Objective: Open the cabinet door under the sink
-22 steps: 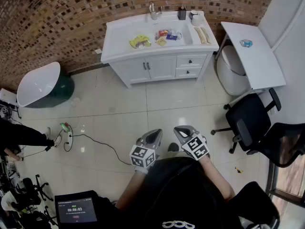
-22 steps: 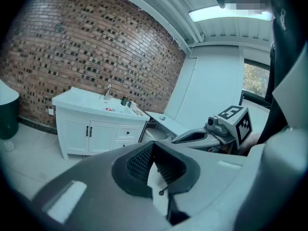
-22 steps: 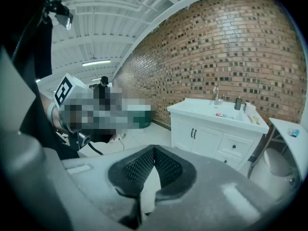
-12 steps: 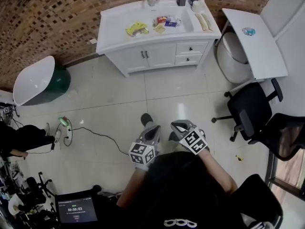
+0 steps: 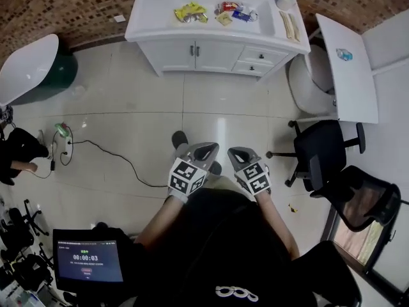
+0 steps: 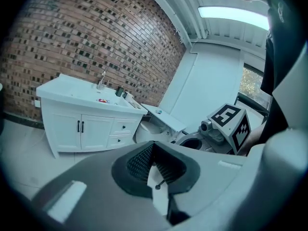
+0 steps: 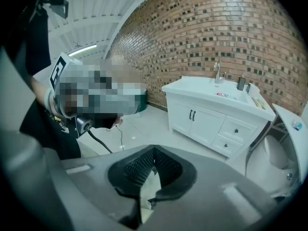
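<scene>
The white vanity cabinet (image 5: 192,53) stands against the brick wall at the top of the head view. Its two doors under the sink are closed, with dark handles (image 5: 192,49) side by side. The doors also show in the left gripper view (image 6: 81,130) and the right gripper view (image 7: 196,121). My left gripper (image 5: 204,151) and right gripper (image 5: 239,154) are held close to my body, far from the cabinet across the tiled floor. Both are shut with nothing between the jaws (image 6: 153,147) (image 7: 152,153).
Packets lie on the vanity top (image 5: 192,11). A white tub (image 5: 29,66) stands at left, and a toilet (image 5: 305,82) and white table (image 5: 348,69) at right. Two black office chairs (image 5: 319,152) are near my right. A cable and power strip (image 5: 62,135) lie on the floor.
The vanity has slid up toward the top edge of the head view and the floor has shifted under me. Both grippers stay shut in front of my body.
</scene>
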Demonstrator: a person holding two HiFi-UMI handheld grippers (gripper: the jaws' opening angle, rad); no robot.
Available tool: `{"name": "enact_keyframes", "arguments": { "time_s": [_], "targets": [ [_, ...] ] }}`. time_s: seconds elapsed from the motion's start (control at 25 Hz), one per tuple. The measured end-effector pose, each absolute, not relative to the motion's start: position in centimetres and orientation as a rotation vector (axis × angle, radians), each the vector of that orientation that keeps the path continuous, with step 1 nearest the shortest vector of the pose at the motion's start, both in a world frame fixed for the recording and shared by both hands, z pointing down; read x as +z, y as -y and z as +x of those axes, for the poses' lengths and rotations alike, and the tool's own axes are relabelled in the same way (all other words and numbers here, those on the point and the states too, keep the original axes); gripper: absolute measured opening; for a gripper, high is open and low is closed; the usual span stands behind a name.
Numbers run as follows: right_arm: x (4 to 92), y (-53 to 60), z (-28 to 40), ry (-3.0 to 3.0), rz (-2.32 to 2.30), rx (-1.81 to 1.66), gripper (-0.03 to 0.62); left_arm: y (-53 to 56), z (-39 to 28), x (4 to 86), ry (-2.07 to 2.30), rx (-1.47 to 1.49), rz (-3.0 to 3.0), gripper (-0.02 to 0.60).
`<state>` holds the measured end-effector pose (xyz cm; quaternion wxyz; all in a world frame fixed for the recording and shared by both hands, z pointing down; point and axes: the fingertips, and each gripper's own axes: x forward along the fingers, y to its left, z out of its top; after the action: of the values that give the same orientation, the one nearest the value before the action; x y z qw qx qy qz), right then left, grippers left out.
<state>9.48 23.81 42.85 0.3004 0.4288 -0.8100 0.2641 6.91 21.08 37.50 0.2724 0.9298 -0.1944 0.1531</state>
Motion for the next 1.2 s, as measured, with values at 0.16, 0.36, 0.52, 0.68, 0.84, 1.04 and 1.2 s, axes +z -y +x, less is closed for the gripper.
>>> {"name": "enact_keyframes", "arguments": {
  "time_s": [0.16, 0.36, 0.52, 0.68, 0.84, 1.04, 1.2],
  "targets": [
    [41.8, -18.6, 8.1, 2.137, 1.134, 0.673, -0.009, -15.3, 4.1, 37.7, 0.574, 0.392, 2.467, 0.015],
    [40.2, -12.5, 4.1, 2.157, 1.064, 0.612, -0.009, -8.2, 1.3, 37.0, 0.623, 0.364, 2.472, 0.015],
    [40.2, -10.3, 0.7, 2.157, 0.931, 0.556, -0.009, -4.6, -0.4, 37.4, 0.642, 0.332, 2.442, 0.015],
    [41.0, -9.2, -2.2, 2.138, 0.829, 0.538, -0.009, -2.7, -1.8, 38.7, 0.615, 0.338, 2.416, 0.015],
    [41.6, -7.6, -3.8, 2.119, 0.801, 0.565, -0.009, -0.4, -3.4, 40.0, 0.611, 0.339, 2.39, 0.015],
    [42.1, -6.6, -4.5, 2.126, 0.763, 0.563, -0.009, 2.6, -5.2, 40.5, 0.672, 0.334, 2.396, 0.015],
    [42.0, -6.3, -4.1, 2.122, 0.725, 0.56, -0.009, 4.6, -6.4, 40.1, 0.748, 0.318, 2.371, 0.015]
  ]
}}
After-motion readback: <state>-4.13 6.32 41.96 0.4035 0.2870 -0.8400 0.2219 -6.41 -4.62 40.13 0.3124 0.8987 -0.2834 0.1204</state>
